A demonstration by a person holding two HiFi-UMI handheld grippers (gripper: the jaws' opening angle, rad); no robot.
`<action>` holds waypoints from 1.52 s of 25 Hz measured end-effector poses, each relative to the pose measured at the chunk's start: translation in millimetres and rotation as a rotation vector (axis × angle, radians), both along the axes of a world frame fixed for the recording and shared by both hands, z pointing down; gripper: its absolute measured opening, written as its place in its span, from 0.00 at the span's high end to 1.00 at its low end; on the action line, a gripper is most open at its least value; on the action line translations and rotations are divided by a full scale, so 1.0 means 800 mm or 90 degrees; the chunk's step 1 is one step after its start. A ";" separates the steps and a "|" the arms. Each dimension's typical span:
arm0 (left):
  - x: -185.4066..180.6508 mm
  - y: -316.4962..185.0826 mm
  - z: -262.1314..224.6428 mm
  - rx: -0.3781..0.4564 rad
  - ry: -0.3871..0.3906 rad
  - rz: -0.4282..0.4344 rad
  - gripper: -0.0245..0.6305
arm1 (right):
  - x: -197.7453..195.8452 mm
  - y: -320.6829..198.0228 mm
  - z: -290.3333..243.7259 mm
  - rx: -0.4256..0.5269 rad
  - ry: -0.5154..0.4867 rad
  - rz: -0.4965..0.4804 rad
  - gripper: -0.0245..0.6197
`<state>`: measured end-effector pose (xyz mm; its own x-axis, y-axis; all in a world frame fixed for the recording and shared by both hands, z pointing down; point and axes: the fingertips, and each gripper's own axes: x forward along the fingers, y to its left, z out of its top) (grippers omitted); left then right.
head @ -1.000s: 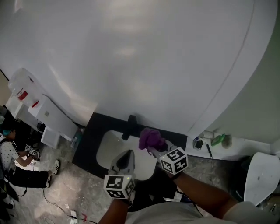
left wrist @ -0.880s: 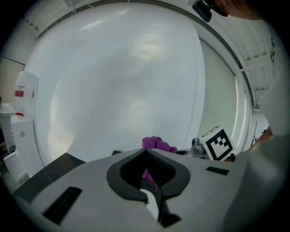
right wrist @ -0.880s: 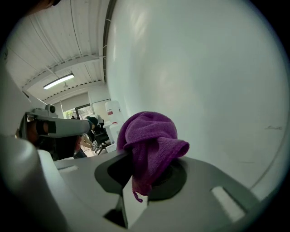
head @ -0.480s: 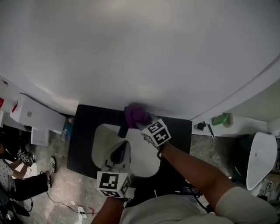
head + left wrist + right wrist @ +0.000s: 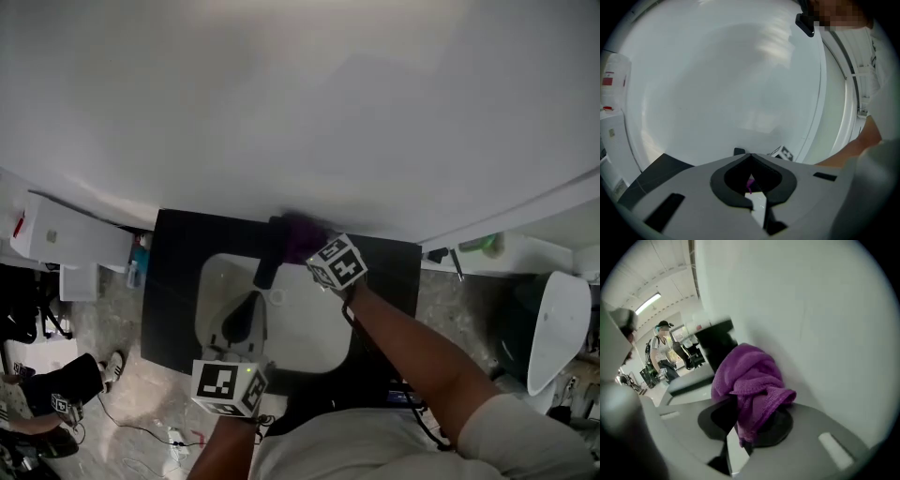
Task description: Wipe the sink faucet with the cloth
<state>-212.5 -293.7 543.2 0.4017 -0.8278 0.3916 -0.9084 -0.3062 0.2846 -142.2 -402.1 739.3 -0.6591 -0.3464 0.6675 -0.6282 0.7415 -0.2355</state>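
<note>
The right gripper (image 5: 312, 251) is clenched on the purple cloth (image 5: 749, 380) right beside the back end of the black faucet (image 5: 268, 255), so wiping looks barely begun, spout left to do, while the left gripper (image 5: 249, 307) hovers over the sink (image 5: 309, 330), jaws pinched together, empty.
</note>
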 end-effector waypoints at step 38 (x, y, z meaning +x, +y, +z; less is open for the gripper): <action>-0.027 0.037 -0.039 0.040 0.016 -0.023 0.95 | -0.070 0.036 -0.166 0.125 -0.114 -0.079 0.86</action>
<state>-234.2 -264.1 512.3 0.3803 -0.8647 0.3280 -0.9119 -0.2916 0.2887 -198.1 -373.4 606.3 -0.8056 -0.3667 0.4653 -0.4910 0.8527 -0.1782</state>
